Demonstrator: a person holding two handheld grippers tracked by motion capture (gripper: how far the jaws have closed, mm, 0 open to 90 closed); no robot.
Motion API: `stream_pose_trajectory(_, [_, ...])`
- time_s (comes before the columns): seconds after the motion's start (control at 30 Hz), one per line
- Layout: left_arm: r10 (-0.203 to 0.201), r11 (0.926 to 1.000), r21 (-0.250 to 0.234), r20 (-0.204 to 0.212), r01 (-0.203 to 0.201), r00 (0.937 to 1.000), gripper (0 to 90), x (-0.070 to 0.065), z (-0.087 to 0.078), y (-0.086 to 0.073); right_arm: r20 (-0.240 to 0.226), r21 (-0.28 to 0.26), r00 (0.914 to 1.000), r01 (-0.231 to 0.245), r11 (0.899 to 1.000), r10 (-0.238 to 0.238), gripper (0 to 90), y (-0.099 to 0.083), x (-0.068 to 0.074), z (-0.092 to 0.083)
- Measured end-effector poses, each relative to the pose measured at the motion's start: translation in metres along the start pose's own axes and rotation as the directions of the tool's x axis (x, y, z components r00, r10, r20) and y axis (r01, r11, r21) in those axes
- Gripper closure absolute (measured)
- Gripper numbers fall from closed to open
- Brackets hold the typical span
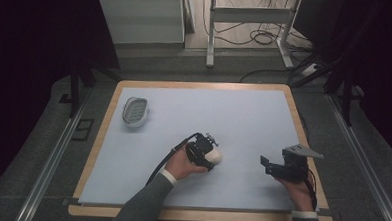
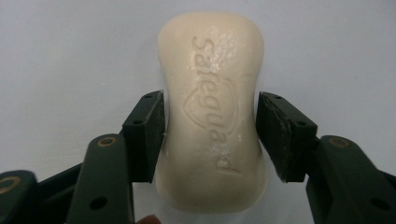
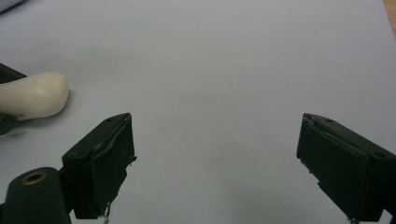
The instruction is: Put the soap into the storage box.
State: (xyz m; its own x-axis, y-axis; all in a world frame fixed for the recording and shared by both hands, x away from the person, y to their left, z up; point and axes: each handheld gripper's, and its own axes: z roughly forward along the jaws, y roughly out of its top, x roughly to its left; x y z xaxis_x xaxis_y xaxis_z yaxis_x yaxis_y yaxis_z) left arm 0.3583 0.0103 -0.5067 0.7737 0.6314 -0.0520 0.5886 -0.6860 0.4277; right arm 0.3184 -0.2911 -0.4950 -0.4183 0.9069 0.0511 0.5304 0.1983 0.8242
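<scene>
A cream soap bar [image 2: 212,60] with embossed lettering lies on the pale blue table mat [image 1: 243,122], a little left of centre near the front. My left gripper [image 2: 210,100] points down over it, and both pads press on the bar's narrow waist. From above, the left gripper [image 1: 204,151] covers most of the soap bar [image 1: 216,155]. My right gripper [image 1: 264,163] rests low at the front right, jaws wide apart with bare mat between them. In the right gripper view, the right gripper [image 3: 215,135] faces the mat, with the soap bar's end [image 3: 35,95] at far left.
A pale oval soap dish [image 1: 135,111] sits at the mat's back left. The wooden table edge [image 1: 98,136] frames the mat. Beyond the table stand a metal frame [image 1: 248,15] and loose cables on the floor.
</scene>
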Motion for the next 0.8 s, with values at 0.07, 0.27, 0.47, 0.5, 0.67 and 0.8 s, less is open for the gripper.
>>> stream_pose_trajectory(0.07, [0.003, 1.0, -0.003, -0.002, -0.003, 1.0, 45.0, -0.0003, 0.0, -0.0002, 0.003, 0.0, 1.0, -0.002, 1.0, 0.002, 11.1, -0.0002, -0.0002, 0.0002])
stream_pose_trajectory(0.27, [0.023, 0.9997, -0.008, -0.015, -0.023, 0.9996, 46.6, -0.0019, -0.0009, 0.0005, 0.004, -0.001, 1.0, -0.003, 1.0, 0.003, 11.1, -0.0004, -0.0011, 0.0])
stream_pose_trajectory(0.47, [0.029, 0.9994, -0.02, 0.0, -0.029, 0.9996, 48.1, 0.0006, -0.002, -0.0001, 0.006, -0.001, 1.0, -0.005, 1.0, 0.005, 11.1, -0.0005, -0.0022, -0.0005])
stream_pose_trajectory(0.5, [0.029, 0.9993, -0.021, 0.001, -0.029, 0.9996, 48.3, 0.0007, -0.0021, -0.0001, 0.007, -0.001, 1.0, -0.004, 1.0, 0.004, 11.1, -0.0006, -0.0022, -0.0004])
stream_pose_trajectory(0.67, [0.033, 0.9994, -0.006, 0.002, -0.033, 0.9995, 48.4, 0.0006, -0.0013, 0.0024, 0.007, 0.002, 1.0, -0.001, 1.0, 0.001, 11.1, -0.0008, -0.0018, 0.0006])
stream_pose_trajectory(0.8, [0.03, 0.9993, 0.021, 0.003, -0.03, 0.9995, 46.1, 0.0006, 0.0015, 0.0042, 0.009, -0.001, 1.0, -0.002, 1.0, 0.002, 11.1, -0.0007, -0.0015, 0.0005])
